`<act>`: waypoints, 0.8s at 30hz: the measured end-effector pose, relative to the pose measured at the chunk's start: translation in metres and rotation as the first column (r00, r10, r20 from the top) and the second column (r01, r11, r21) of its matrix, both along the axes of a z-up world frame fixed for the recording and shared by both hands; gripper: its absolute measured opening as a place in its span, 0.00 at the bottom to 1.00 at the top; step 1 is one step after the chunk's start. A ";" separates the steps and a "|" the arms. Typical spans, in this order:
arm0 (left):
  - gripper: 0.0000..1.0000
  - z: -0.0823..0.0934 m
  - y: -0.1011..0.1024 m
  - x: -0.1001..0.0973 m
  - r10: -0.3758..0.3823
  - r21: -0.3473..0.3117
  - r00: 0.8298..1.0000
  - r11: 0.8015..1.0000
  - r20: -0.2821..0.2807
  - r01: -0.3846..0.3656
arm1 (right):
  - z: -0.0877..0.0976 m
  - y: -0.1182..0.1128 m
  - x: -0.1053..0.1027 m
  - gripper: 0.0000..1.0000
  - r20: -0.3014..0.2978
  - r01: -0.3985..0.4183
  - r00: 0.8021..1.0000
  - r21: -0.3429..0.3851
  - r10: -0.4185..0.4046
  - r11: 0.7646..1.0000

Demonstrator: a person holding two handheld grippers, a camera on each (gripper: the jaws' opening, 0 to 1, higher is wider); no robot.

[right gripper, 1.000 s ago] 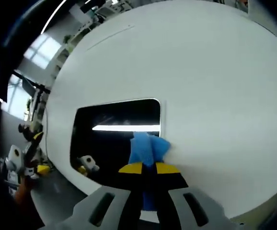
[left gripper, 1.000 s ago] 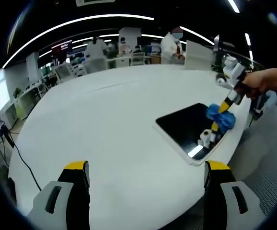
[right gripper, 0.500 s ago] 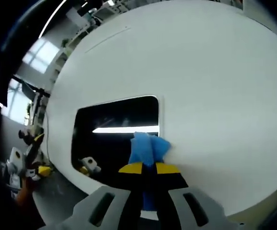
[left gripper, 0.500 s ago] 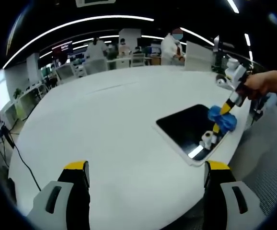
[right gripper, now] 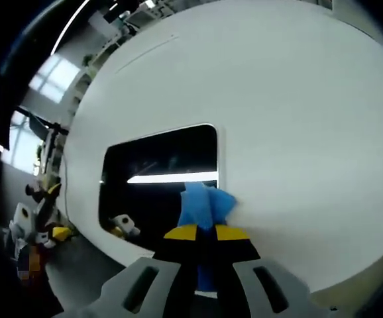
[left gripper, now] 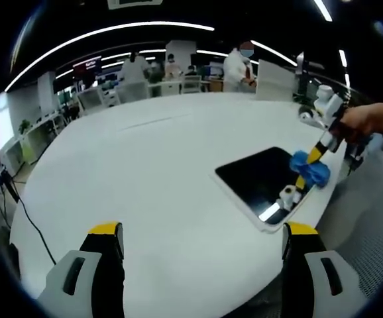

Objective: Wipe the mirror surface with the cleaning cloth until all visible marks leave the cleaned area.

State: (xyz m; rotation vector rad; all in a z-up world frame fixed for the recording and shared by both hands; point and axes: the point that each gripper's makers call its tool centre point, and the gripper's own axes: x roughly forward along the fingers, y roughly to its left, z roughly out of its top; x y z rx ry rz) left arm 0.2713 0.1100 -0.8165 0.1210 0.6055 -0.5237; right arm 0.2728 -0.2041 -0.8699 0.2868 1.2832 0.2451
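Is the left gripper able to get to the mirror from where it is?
Probably yes. The left gripper is open, and only bare white table lies between it and the mirror, though the cloth covers one corner.

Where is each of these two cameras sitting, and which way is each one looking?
Left gripper view: rides on the open left gripper, held back over the white table, facing the mirror; a hand holds the right gripper.
Right gripper view: rides on the right gripper, looking down its jaws, shut on the blue cloth at the mirror's edge.
Shared: table, mirror, cloth, right gripper.
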 end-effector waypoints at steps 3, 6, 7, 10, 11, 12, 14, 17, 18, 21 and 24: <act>1.00 0.000 0.000 -0.001 0.005 0.001 1.000 1.000 -0.002 -0.005 | 0.000 0.000 -0.003 0.02 0.005 0.015 1.000 0.007 -0.015 1.000; 1.00 0.001 0.001 0.000 0.010 0.001 1.000 1.000 0.003 -0.010 | 0.000 0.000 -0.005 0.03 0.004 0.017 1.000 0.010 -0.017 1.000; 1.00 0.001 0.001 0.000 0.013 0.000 1.000 1.000 0.004 -0.013 | 0.000 0.000 -0.005 0.03 0.005 0.014 1.000 0.011 -0.014 1.000; 1.00 0.001 0.001 0.000 0.011 0.005 1.000 1.000 0.002 -0.011 | 0.000 0.001 -0.008 0.03 0.001 0.006 1.000 0.013 -0.006 1.000; 1.00 0.001 0.001 0.000 0.009 0.006 1.000 1.000 0.002 -0.009 | 0.000 0.001 -0.009 0.03 0.003 0.004 1.000 0.010 -0.004 1.000; 1.00 0.001 0.001 0.001 0.009 0.007 1.000 1.000 0.002 -0.009 | -0.001 0.001 -0.008 0.03 0.004 0.004 1.000 0.012 -0.004 1.000; 1.00 0.001 0.001 0.001 0.012 0.007 1.000 1.000 0.003 -0.012 | -0.001 0.000 -0.008 0.03 0.000 0.018 1.000 0.018 -0.018 1.000; 1.00 0.002 0.003 0.002 0.023 0.003 1.000 1.000 0.005 -0.023 | -0.002 0.000 -0.008 0.03 -0.009 0.021 1.000 0.018 -0.021 1.000; 1.00 0.002 0.003 0.002 0.026 0.000 1.000 1.000 0.005 -0.026 | -0.003 0.000 -0.009 0.02 -0.015 0.018 1.000 0.019 -0.018 1.000; 1.00 0.001 0.003 0.001 0.024 0.002 1.000 1.000 0.003 -0.024 | -0.002 0.001 -0.013 0.02 -0.022 0.007 1.000 0.009 -0.007 1.000; 1.00 0.002 0.002 0.001 0.014 0.004 1.000 1.000 0.006 -0.014 | -0.002 0.002 -0.014 0.02 -0.021 0.005 1.000 0.001 -0.005 1.000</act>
